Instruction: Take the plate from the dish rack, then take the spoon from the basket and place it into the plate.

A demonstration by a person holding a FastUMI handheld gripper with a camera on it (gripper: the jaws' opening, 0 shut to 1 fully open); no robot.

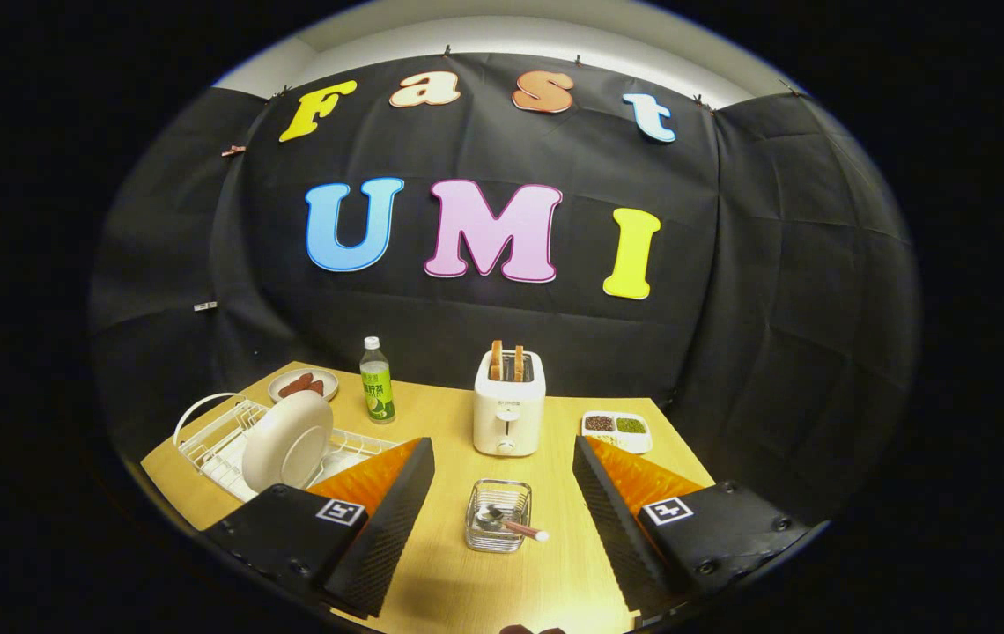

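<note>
The gripper [502,493] is up above the near part of the table [440,423], and its two fingers [392,511] are wide apart with nothing held in them. Between the fingers, a little ahead, sits a small wire basket [498,515]. The spoon [513,525] lies in the basket. Its long way runs from left to right, with the round end in the basket on the left and the handle poking out over the right edge, toward the near right. Off to the left, just past the left finger, is a white dish rack [220,445]. The plate [287,440] stands on its edge in the rack, leaning back a bit, with its round back turned to the near right. Far behind the rack is a little dish with something brown on it [303,385], and a bottle [376,380] stands next to that. A white toaster [509,402] with two slices of toast sticking up is beyond the basket. To the right of the toaster is a small tray with beans [616,430].
</note>
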